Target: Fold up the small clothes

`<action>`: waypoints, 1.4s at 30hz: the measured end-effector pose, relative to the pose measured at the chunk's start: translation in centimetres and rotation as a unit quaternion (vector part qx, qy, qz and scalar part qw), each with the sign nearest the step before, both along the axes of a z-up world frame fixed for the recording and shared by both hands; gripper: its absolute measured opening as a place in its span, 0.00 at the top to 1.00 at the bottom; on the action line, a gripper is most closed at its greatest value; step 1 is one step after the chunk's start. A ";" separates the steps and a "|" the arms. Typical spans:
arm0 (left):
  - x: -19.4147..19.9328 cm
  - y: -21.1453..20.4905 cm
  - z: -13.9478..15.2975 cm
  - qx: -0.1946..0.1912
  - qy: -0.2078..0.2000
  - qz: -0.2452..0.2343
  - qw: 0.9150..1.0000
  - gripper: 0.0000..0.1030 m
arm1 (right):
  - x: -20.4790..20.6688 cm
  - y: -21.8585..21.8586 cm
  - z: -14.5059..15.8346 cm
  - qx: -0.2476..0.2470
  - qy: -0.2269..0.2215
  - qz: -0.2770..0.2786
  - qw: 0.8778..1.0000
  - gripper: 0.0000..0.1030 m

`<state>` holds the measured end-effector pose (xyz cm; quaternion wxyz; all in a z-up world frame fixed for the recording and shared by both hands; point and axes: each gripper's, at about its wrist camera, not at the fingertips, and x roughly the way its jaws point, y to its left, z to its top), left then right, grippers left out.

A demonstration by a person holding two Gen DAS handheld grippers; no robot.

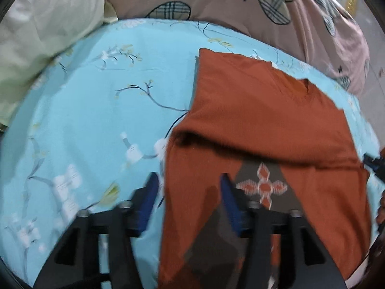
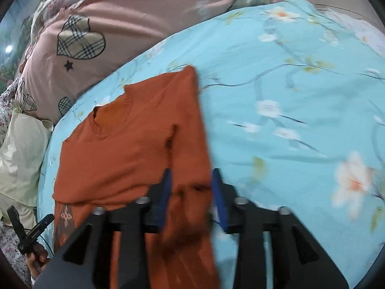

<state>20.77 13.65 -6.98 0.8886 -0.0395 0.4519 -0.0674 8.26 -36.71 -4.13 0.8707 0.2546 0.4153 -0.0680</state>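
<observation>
A rust-orange knit sweater [image 1: 264,110] lies on the light blue floral bedsheet [image 1: 96,101], with a fold across its middle and a grey panel with an orange-white diamond motif [image 1: 263,187] below the fold. My left gripper [image 1: 190,183] is open, its jaws wide apart over the sweater's left edge. In the right wrist view the sweater [image 2: 125,149] shows its round collar. My right gripper [image 2: 191,180] is open, and the sweater's right edge lies between its fingers. The left gripper [image 2: 31,231] shows at the lower left of the right wrist view.
A pink quilt with plaid hearts and black stars [image 1: 240,2] is heaped along the far side of the bed; it also shows in the right wrist view [image 2: 108,29]. A pale cream pillow [image 1: 36,36] lies at the far left. More blue sheet [image 2: 300,96] spreads to the right.
</observation>
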 end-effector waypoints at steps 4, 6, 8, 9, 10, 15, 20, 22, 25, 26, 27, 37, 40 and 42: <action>-2.8 1.2 0.3 -0.030 0.008 -0.011 0.999 0.40 | -2.9 -1.4 -0.7 0.055 -0.006 0.021 0.998 0.59; -4.1 1.9 0.2 -0.050 0.015 -0.010 0.999 0.38 | -4.2 -1.3 -1.6 0.072 0.001 0.031 0.997 0.59; -5.3 2.6 -0.1 -0.063 0.025 -0.010 0.998 0.36 | -5.8 -0.6 -2.2 0.077 0.007 0.054 0.996 0.59; -6.1 3.0 -0.4 -0.069 0.032 -0.012 0.997 0.36 | -6.3 -0.3 -2.5 0.086 0.009 0.065 0.994 0.59; -6.9 3.3 -0.8 -0.078 0.041 -0.017 0.996 0.35 | -7.4 0.2 -2.9 0.102 0.010 0.084 0.991 0.59; -11.6 3.2 -1.7 -0.104 0.059 -0.069 0.990 0.29 | -13.2 2.6 -3.5 0.158 0.000 0.168 0.973 0.59; -16.4 2.9 -2.2 -0.129 0.076 -0.126 0.981 0.28 | -18.5 4.9 -4.2 0.192 -0.003 0.215 0.958 0.59; -18.0 3.0 -2.4 -0.133 0.072 -0.143 0.978 0.30 | -19.7 6.0 -4.8 0.192 0.004 0.225 0.955 0.58; -19.1 3.5 -2.6 -0.148 0.079 -0.158 0.973 0.30 | -20.0 7.5 -5.8 0.181 0.014 0.234 0.955 0.58; -19.1 3.6 -2.6 -0.155 0.084 -0.162 0.971 0.30 | -19.9 7.9 -5.9 0.181 0.010 0.237 0.954 0.58; -19.3 3.7 -2.9 -0.164 0.093 -0.169 0.968 0.31 | -19.6 8.3 -5.8 0.180 0.004 0.242 0.953 0.58; -18.6 3.3 -4.3 -0.144 0.115 -0.182 0.966 0.74 | -19.0 8.4 -5.4 0.157 -0.004 0.238 0.959 0.78; -18.5 3.5 -4.5 -0.138 0.114 -0.180 0.967 0.93 | -19.4 8.0 -5.6 0.157 0.002 0.232 0.960 0.90; -19.3 3.4 -4.0 -0.126 0.097 -0.179 0.971 0.94 | -20.3 8.1 -5.3 0.155 -0.003 0.244 0.957 0.91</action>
